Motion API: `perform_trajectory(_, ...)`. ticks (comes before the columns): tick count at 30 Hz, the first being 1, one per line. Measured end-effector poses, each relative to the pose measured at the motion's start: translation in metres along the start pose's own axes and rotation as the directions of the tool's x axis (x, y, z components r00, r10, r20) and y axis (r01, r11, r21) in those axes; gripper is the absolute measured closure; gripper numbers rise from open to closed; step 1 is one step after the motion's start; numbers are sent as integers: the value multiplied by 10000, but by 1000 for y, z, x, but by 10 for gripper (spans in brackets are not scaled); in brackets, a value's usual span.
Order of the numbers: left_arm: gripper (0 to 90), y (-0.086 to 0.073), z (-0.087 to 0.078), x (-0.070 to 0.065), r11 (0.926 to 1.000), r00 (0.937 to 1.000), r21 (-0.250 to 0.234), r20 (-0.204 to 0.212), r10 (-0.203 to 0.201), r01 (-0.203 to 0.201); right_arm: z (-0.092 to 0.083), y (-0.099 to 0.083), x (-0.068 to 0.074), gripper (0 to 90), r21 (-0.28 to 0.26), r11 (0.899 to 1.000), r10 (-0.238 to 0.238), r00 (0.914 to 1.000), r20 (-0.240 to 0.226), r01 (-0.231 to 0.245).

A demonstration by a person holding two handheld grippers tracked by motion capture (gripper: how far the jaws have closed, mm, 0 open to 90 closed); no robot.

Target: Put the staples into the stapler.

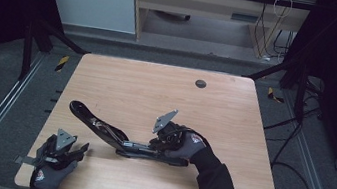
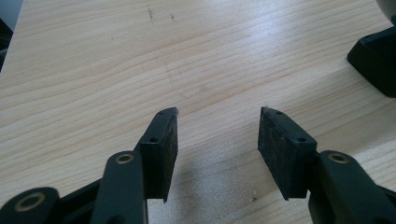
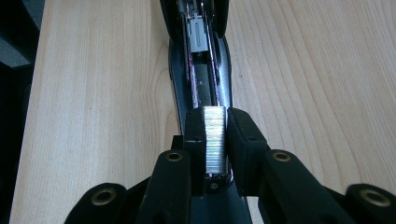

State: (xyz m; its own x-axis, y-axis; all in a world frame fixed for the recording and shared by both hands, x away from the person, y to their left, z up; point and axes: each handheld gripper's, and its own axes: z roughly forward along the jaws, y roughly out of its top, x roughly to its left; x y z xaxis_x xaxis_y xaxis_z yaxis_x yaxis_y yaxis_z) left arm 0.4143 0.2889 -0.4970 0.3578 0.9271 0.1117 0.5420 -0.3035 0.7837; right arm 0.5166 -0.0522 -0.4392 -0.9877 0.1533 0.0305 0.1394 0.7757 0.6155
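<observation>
A black stapler point(image 1: 114, 139) lies opened out at the front middle of the wooden table point(image 1: 156, 93), its lid arm reaching up and left. In the right gripper view, my right gripper point(image 3: 215, 116) is shut on a silvery strip of staples point(image 3: 215, 140), held just over the near end of the stapler's open magazine channel point(image 3: 203, 79). A grey pusher point(image 3: 197, 35) sits farther along that channel. My right gripper point(image 1: 154, 145) is at the stapler's right end. My left gripper point(image 1: 78, 149) rests near the front left corner, and its jaws point(image 2: 217, 126) are open over bare wood.
A dark round grommet hole point(image 1: 200, 83) sits near the table's far edge. A black corner of the stapler point(image 2: 376, 65) shows at the right of the left gripper view. Metal rails flank the table, and cables point(image 1: 293, 158) trail on the floor at the right.
</observation>
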Motion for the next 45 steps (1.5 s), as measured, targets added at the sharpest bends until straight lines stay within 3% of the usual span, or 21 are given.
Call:
perform_trajectory(32,475,0,0,0,10000,10000,-6,-10,-2,2,1,1,0,783,56,10000,14,10000,29,-14)
perform_trajectory(41,475,0,0,-1,10000,10000,2,-12,18,-17,-10,1,1,784,-519,9986,69,9998,182,-60)
perform_trajectory(45,475,0,0,-1,10000,10000,-2,-23,41,-41,-11,1,2,784,-435,9991,25,10000,82,-22)
